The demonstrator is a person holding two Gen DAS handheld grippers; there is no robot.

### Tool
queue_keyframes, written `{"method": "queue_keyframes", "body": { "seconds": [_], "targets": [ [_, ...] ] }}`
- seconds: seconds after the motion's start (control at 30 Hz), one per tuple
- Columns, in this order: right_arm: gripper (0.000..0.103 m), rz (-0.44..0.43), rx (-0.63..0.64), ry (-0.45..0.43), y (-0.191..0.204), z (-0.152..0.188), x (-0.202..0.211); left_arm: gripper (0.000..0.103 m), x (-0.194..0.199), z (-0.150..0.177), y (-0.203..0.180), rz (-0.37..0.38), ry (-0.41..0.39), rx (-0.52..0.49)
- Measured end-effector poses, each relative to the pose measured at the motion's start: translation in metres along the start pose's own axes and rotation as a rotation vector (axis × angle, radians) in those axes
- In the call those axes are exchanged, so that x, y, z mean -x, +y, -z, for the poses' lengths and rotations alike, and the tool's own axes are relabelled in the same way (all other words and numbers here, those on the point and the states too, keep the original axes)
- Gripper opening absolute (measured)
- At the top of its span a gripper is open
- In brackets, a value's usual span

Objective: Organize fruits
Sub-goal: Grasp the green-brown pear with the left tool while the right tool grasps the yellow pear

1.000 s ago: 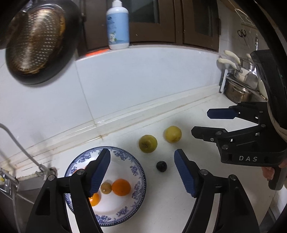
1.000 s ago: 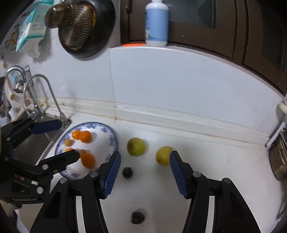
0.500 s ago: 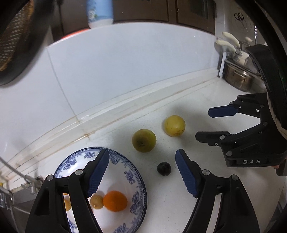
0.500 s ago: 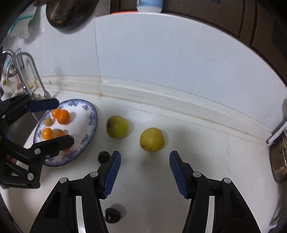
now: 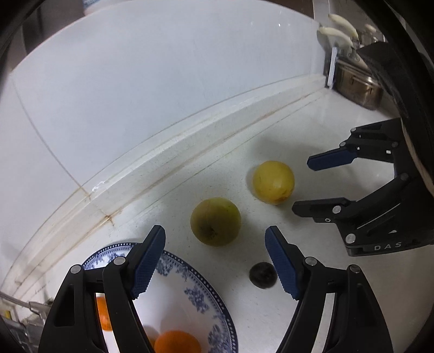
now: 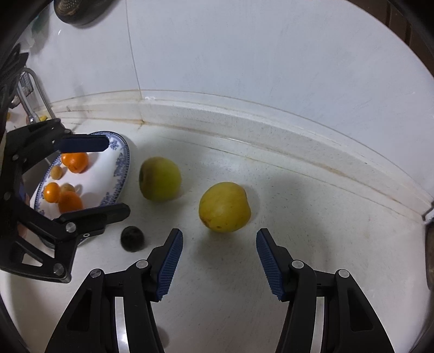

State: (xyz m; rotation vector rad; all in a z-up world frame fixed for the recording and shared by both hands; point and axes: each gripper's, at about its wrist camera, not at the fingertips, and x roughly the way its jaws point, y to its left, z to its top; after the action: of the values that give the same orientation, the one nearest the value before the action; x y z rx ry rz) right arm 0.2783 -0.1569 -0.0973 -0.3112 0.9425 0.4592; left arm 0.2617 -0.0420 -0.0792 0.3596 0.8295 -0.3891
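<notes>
A greenish round fruit [image 5: 215, 221] [image 6: 160, 179], a yellow round fruit [image 5: 273, 182] [image 6: 224, 207] and a small dark fruit [image 5: 262, 274] [image 6: 132, 239] lie on the white counter. Beside them sits a blue-and-white plate [image 5: 206, 285] [image 6: 122, 163] with several oranges [image 6: 74, 161] and small yellowish fruits. My left gripper [image 5: 214, 229] hangs open just in front of the greenish fruit, over the plate's edge, holding nothing. My right gripper [image 6: 219, 232] is open close in front of the yellow fruit, also with nothing in it. Each gripper shows in the other's view: the right gripper [image 5: 301, 188], the left gripper [image 6: 117, 176].
A raised ledge and a white tiled wall [image 6: 244, 54] close off the counter behind the fruit. A faucet [image 6: 35, 89] and the sink are at the left. A metal pot [image 5: 358, 84] stands at the far right. A dark strainer [image 6: 73, 10] hangs on the wall.
Both grippers have sunk toward the counter and come closer to the fruit. The left one has shifted from over the plate toward the greenish fruit. Jaw openings look unchanged.
</notes>
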Motion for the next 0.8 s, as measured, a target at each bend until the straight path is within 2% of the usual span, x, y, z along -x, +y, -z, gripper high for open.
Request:
{"method": "queue_keyframes", "body": {
  "seconds": [0.37, 0.43, 0.53, 0.67, 0.73, 0.8],
  "targets": [
    [0.057, -0.032, 0.043, 0.022, -0.006, -0.009, -0.027, 0.075, -0.026, -0.011, 0.004, 0.019, 0.049, -0.05],
    [0.057, -0.041, 0.045, 0.027, -0.007, -0.01, -0.031, 0.072, -0.032, -0.012, 0.005, 0.024, 0.064, -0.056],
    [0.056, -0.053, 0.037, 0.023, -0.009, -0.012, -0.035, 0.063, -0.043, -0.014, 0.007, 0.042, 0.089, -0.048],
    [0.052, -0.082, 0.02, 0.018, -0.011, -0.012, -0.037, 0.059, -0.048, -0.014, 0.006, 0.062, 0.096, -0.037],
    [0.052, -0.084, 0.018, 0.012, -0.01, -0.011, -0.037, 0.051, -0.051, -0.014, 0.005, 0.063, 0.098, -0.034],
    [0.051, -0.088, 0.009, 0.006, -0.011, -0.01, -0.037, 0.05, -0.052, -0.014, 0.005, 0.062, 0.1, -0.023]
  ]
}}
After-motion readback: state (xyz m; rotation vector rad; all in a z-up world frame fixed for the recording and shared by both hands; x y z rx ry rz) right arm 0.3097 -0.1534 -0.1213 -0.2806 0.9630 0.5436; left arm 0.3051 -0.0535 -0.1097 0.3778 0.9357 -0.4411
